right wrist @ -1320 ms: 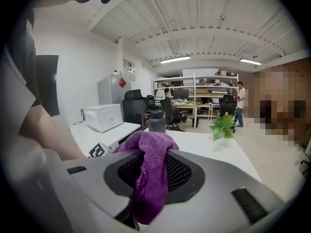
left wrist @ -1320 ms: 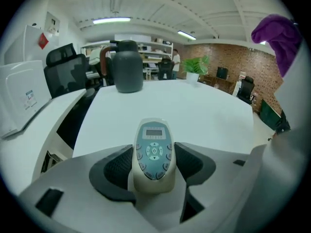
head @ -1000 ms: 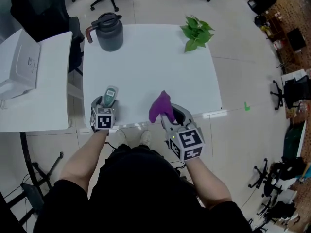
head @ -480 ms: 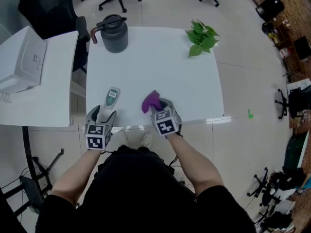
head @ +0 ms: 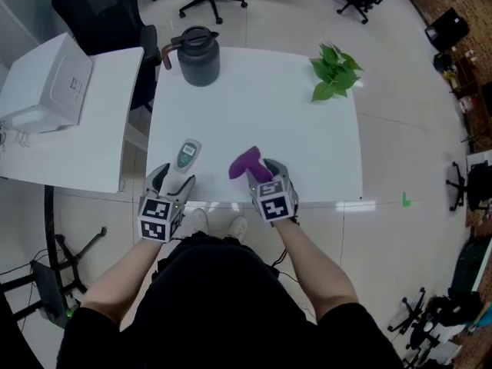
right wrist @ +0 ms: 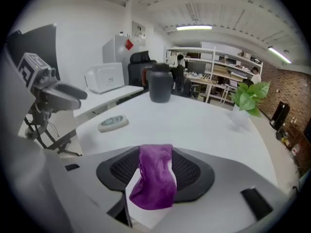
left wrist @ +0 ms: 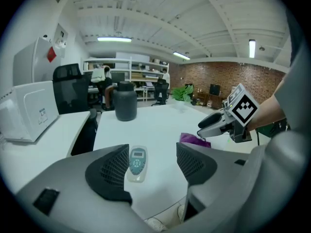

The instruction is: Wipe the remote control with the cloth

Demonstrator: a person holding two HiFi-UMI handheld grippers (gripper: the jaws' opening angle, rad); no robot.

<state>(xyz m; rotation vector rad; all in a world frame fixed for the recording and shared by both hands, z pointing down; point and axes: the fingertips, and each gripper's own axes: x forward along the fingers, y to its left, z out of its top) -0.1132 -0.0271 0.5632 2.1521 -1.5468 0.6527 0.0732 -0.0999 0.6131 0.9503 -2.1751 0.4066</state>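
Opening at this moment, the right gripper [head: 262, 174] is releasing the purple cloth [right wrist: 155, 178]. A second ago it held the cloth pinched aloft; now the cloth sags loose between the parted pads, to the right of the remote control [head: 187, 155]. The left gripper [head: 175, 183] is unclenched, its jaws easing inward just short of the remote control, which lies flat and unheld on the table [head: 307, 129]. Judgement: the cloth is being set down, so wiping is either finished or paused.

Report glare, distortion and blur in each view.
Head view: sharp, evenly lit, glare streaks on the glossy floor. Left gripper view: fisheye bending, dark corners, blown-out ceiling lamp. Right gripper view: same bending; crumpled purple cloth glare-free.
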